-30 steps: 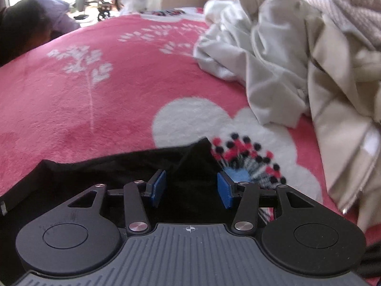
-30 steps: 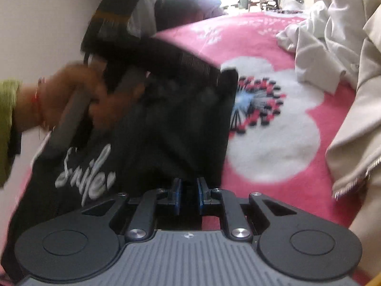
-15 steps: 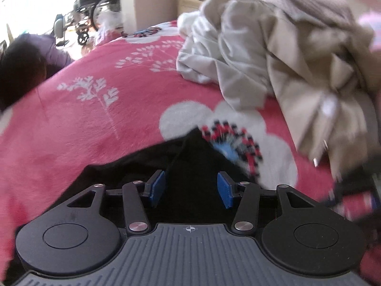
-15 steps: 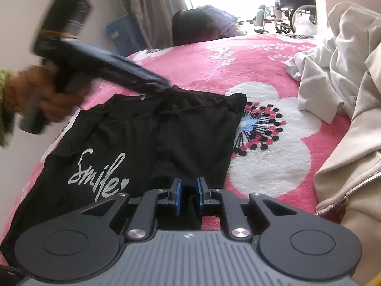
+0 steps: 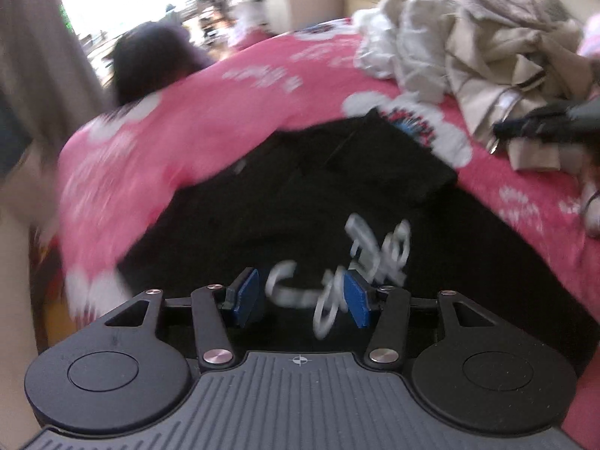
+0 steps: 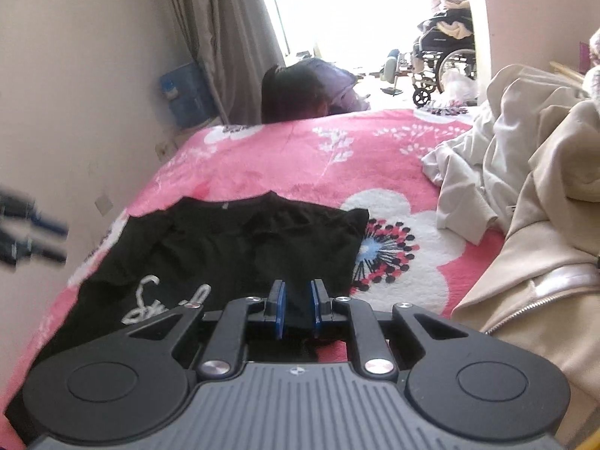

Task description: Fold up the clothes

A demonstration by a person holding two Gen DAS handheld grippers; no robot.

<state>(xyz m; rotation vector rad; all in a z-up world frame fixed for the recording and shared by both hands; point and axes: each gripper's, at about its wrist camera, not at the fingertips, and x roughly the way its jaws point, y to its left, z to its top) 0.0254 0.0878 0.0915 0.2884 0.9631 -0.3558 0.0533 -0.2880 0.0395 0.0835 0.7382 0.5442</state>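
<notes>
Black T-shirt (image 6: 232, 247) on the bed (image 6: 300, 157): light, limp; take hems. Your right hand-held gripper (image 6: 297, 309) pinches its edge; left hand-held gripper (image 5: 300, 298) spread, empty.

1. Black T-shirt (image 6: 262, 240) with white script lettering (image 5: 337, 273).
2. Pink blanket (image 6: 300, 157) with white sprigs and a big white flower, its centre blue with red and black dots.
3. Beige and cream clothes pile (image 6: 525, 172).
4. Blue pads (image 6: 279, 307) on black tools.
</notes>
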